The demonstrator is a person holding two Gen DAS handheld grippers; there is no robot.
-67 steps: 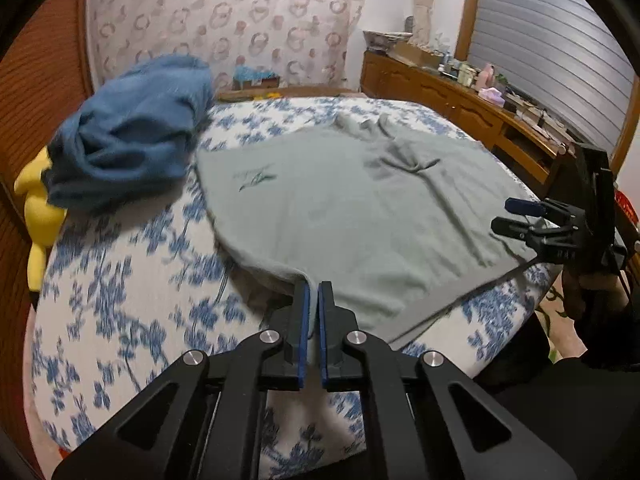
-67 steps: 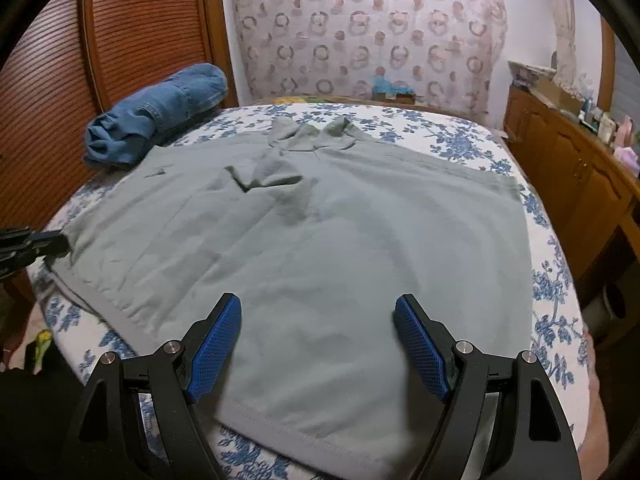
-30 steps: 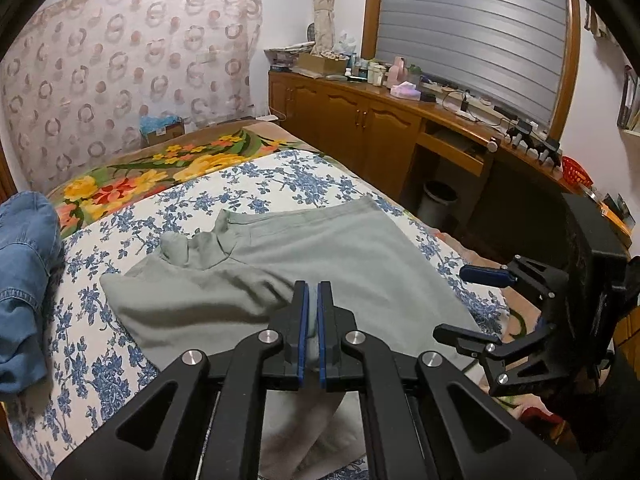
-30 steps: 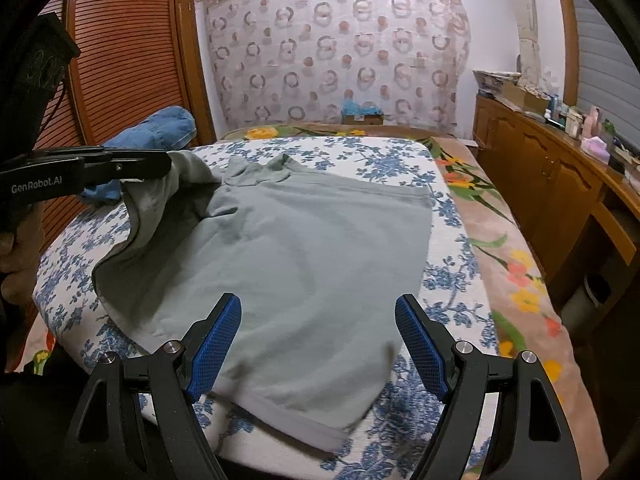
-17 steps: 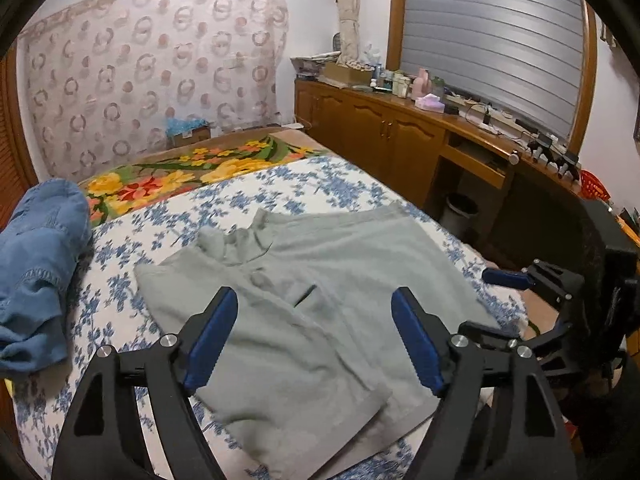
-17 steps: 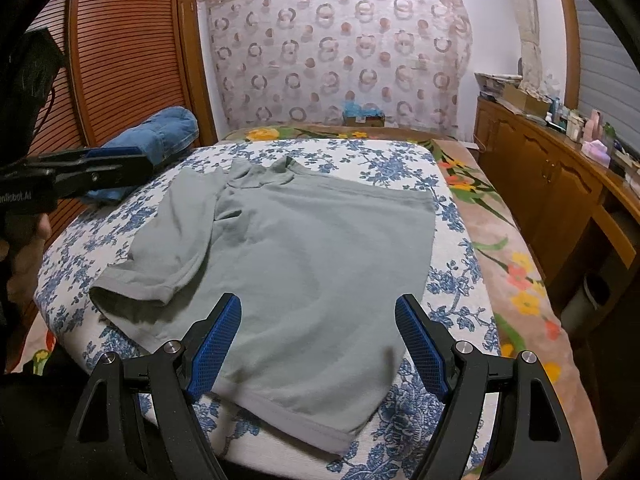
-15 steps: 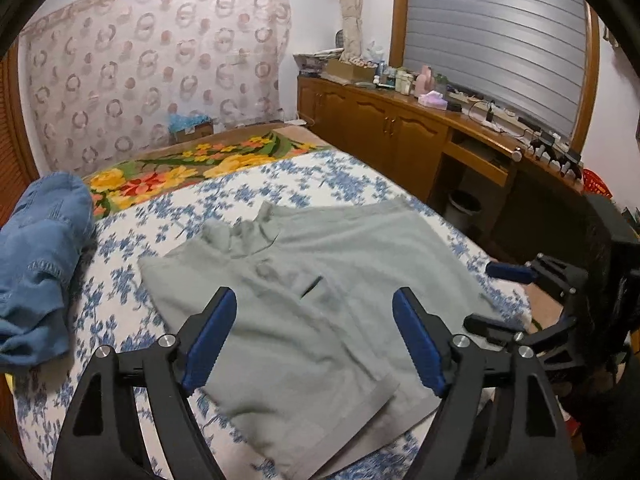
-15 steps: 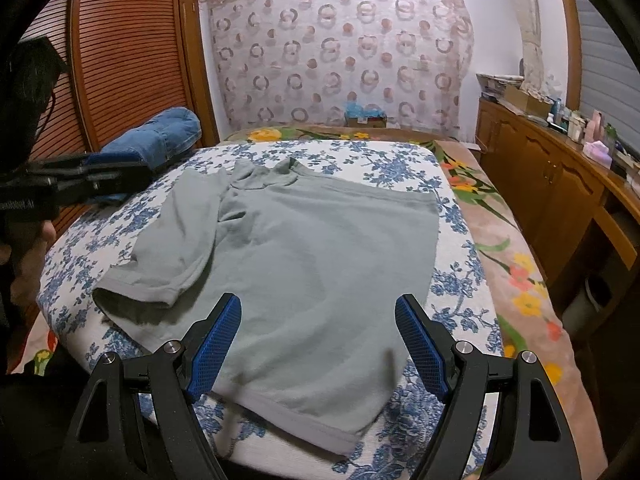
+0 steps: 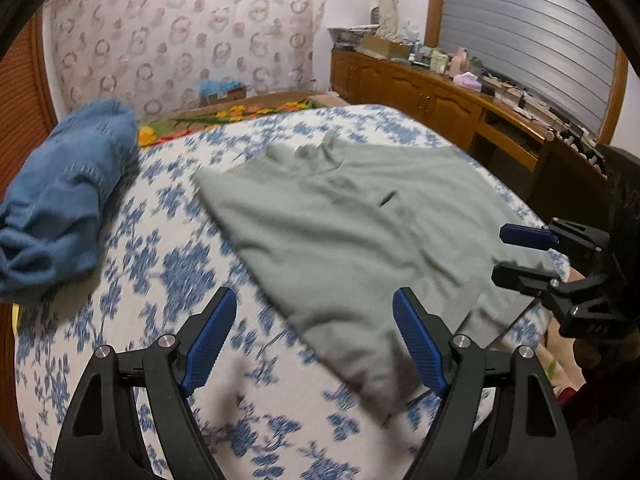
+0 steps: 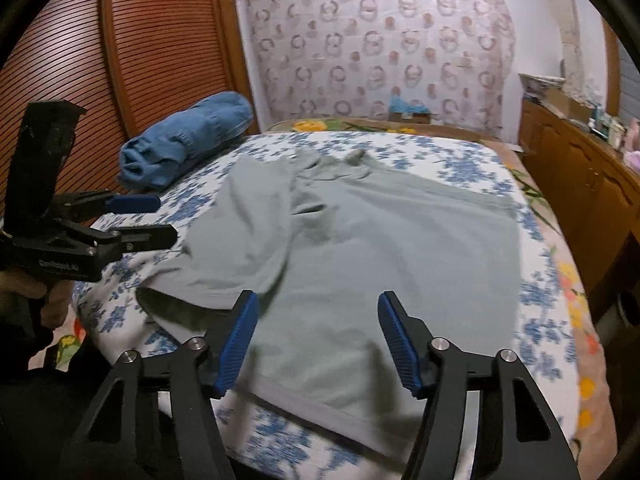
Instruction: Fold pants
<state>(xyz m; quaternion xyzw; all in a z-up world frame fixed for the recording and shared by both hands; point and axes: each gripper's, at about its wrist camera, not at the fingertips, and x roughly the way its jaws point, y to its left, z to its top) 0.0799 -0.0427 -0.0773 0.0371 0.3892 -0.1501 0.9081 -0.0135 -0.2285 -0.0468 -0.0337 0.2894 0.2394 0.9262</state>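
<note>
Grey garment [image 10: 380, 240], one side folded over

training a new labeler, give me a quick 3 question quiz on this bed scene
1. True or false: the left gripper is open.
2. What lies between the right gripper's fingers: A) jeans B) grey garment C) pillow?
3. Fill in: the jeans lie bunched by the ____ doors.

Key: 1 true. 2 B, the grey garment, one side folded over, on the bed. 3 wooden slatted doors.
</note>
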